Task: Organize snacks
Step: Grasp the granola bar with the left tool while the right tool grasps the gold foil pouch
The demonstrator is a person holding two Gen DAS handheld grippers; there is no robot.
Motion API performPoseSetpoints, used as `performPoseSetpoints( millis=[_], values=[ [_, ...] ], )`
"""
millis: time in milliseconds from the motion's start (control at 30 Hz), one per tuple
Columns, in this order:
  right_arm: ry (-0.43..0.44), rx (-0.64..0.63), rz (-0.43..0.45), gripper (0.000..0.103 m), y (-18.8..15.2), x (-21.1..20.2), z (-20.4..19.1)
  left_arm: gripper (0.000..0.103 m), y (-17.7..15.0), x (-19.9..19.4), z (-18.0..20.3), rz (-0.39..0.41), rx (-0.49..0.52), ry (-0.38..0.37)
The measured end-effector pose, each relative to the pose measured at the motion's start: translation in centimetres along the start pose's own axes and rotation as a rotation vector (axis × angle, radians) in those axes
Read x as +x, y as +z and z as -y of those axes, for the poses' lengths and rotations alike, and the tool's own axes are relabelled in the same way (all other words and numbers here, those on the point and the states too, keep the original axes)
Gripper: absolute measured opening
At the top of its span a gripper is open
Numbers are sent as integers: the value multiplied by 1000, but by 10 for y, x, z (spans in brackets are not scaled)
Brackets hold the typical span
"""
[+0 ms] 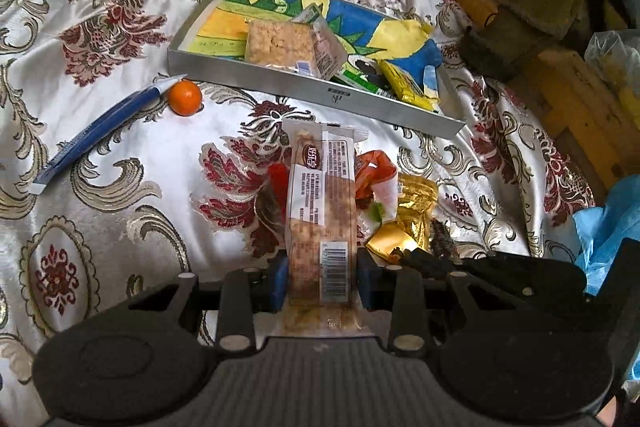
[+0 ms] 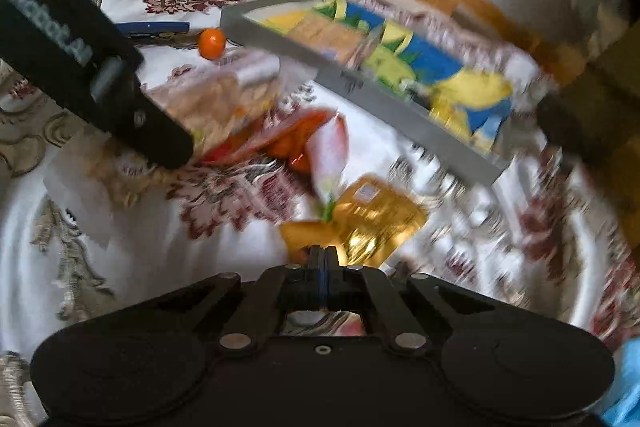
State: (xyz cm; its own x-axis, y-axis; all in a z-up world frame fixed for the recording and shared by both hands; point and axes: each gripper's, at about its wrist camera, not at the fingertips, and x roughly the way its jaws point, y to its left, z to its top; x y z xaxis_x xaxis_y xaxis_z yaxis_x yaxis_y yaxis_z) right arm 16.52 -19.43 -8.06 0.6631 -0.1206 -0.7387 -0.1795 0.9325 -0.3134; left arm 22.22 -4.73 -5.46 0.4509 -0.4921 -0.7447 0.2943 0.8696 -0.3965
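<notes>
My left gripper (image 1: 322, 279) is shut on a long clear-wrapped nut bar (image 1: 320, 195), held by its barcode end above the patterned cloth. Beyond it stands a shallow grey tray (image 1: 280, 83) with a colourful lining, holding a puffed-rice cake (image 1: 278, 43) and a yellow packet (image 1: 404, 83). In the blurred right wrist view my right gripper (image 2: 320, 251) is shut, its tips pinching the near edge of a gold foil packet (image 2: 372, 219) that lies on the cloth. An orange-red wrapper (image 2: 288, 139) lies between that packet and the tray (image 2: 400, 115).
A small tangerine (image 1: 184, 98) and a long blue packet (image 1: 92, 139) lie on the cloth left of the tray. Wooden slats (image 1: 560, 99) and dark clutter border the right side. Blue plastic (image 1: 608, 223) sits at the right edge.
</notes>
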Motion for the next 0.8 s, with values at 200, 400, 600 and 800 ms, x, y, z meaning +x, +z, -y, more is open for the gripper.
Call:
performPoseSetpoints(
  millis=[200, 400, 600, 800],
  values=[
    [87, 227, -19, 32, 0, -4, 25, 37, 1, -1, 1, 16, 8, 29],
    [137, 409, -26, 50, -4, 17, 52, 37, 3, 3, -3, 19, -6, 36],
    [232, 517, 7, 56, -4, 38, 67, 37, 6, 7, -8, 22, -28, 33],
    [222, 465, 26, 63, -1, 51, 60, 37, 8, 11, -11, 17, -44, 32]
  ],
)
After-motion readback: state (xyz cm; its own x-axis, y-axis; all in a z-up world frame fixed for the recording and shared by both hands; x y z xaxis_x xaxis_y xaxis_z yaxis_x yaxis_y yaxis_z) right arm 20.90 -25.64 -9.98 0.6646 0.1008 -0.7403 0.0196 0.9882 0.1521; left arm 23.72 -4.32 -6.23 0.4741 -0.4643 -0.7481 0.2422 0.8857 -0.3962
